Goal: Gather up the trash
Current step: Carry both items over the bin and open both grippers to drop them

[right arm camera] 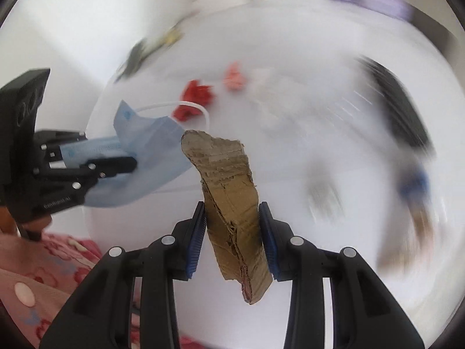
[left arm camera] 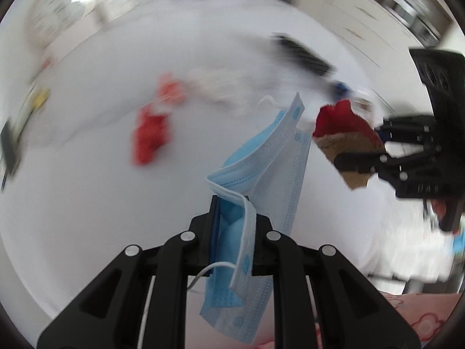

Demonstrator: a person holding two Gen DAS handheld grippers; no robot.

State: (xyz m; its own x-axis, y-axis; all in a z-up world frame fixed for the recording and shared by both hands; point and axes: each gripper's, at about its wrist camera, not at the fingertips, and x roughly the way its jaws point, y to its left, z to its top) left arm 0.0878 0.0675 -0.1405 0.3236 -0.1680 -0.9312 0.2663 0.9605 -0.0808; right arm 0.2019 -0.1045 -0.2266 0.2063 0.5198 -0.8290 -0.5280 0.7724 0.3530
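Above the white table (left arm camera: 87, 203), both grippers are up in the air with trash in them. At the bottom centre of the left wrist view, the left gripper (left arm camera: 232, 212) has its 2 fingers squeezed together on a blue face mask (left arm camera: 273, 157), which sticks up toward the middle of the frame and also droops down between the fingers. At the bottom centre of the right wrist view, the right gripper (right arm camera: 232, 226) pinches a torn piece of brown cardboard (right arm camera: 229, 192) between its blue pads (right arm camera: 196, 241), the scrap standing nearly upright. From the left camera this cardboard shows a red face at the right of the frame. On the table behind, badly blurred, lie a red crumpled wrapper (left arm camera: 151, 133), a paler orange one (left arm camera: 171, 88) just above it, and a black object (left arm camera: 302, 53) toward the upper right.
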